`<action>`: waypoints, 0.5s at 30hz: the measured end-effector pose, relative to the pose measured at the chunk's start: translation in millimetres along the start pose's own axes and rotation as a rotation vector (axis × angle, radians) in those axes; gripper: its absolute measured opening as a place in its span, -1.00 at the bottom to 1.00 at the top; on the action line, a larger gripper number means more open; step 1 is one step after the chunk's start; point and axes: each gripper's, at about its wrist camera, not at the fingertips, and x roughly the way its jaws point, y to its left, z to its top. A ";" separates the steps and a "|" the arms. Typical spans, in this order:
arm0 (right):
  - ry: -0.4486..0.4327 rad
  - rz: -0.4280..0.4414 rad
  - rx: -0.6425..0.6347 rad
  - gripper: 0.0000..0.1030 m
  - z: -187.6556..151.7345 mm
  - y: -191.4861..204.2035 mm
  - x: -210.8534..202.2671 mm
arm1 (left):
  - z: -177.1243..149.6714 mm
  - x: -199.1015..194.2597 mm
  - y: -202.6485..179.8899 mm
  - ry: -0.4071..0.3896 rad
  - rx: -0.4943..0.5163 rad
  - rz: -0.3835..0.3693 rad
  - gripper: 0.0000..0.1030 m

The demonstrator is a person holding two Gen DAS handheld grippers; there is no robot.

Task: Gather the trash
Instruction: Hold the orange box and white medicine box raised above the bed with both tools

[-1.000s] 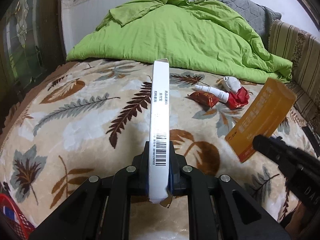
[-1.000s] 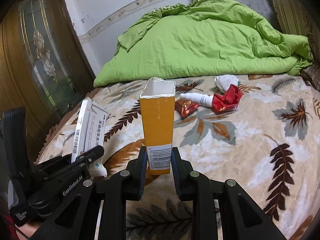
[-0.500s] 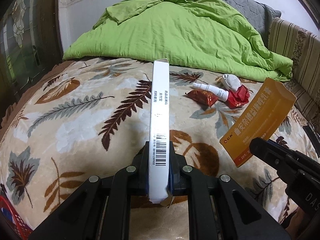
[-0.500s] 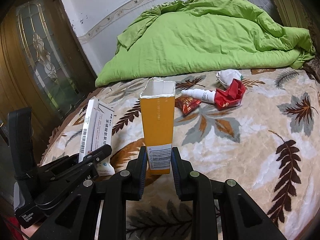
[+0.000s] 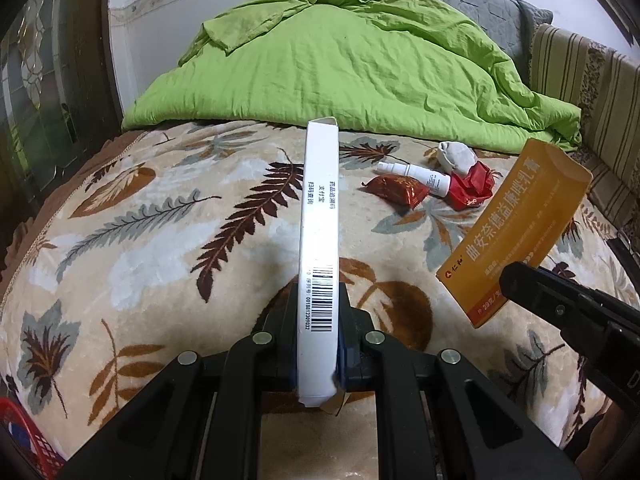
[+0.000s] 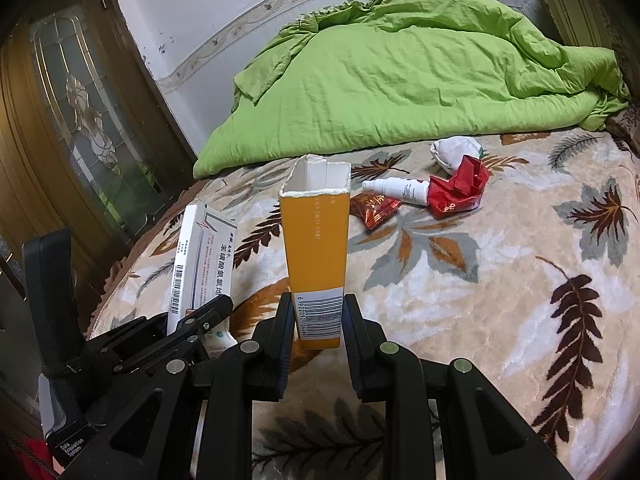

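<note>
Left gripper jaws clamped on white medicine box, right gripper pinching open-topped orange carton, both above the bed; thin cardboard could crush or slip before reaching red basket.

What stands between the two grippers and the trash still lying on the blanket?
Nothing on the blanket itself, but each gripper is occupied: left gripper clamps the white box, right gripper the orange box.
</note>
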 end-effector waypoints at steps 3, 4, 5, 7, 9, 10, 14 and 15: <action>-0.001 0.000 -0.008 -0.51 -0.4 1.7 -0.2 | -0.3 -0.2 1.1 0.000 0.002 0.011 -0.74; -0.002 -0.001 -0.011 -0.51 -0.5 2.2 -0.2 | -0.6 -0.1 1.8 0.002 0.001 0.011 -0.74; -0.002 -0.004 -0.014 -0.51 -0.6 2.3 -0.4 | -0.8 -0.2 2.0 0.002 -0.001 0.013 -0.74; -0.003 -0.006 -0.015 -0.51 -0.7 2.6 -0.4 | -0.8 -0.7 2.0 0.000 -0.001 0.014 -0.74; -0.002 -0.007 -0.016 -0.51 -0.9 2.5 -0.6 | -0.9 -1.0 1.7 0.000 0.001 0.014 -0.74; -0.001 -0.008 -0.017 -0.51 -1.1 2.3 -0.6 | -1.1 -1.3 1.6 -0.001 0.003 0.013 -0.74; 0.001 -0.008 -0.019 -0.51 -1.4 2.5 -0.5 | -1.2 -2.1 1.0 -0.004 0.005 0.011 -0.74; 0.001 -0.008 -0.020 -0.51 -1.5 2.6 -0.4 | -1.2 -2.4 1.3 -0.004 0.005 0.011 -0.74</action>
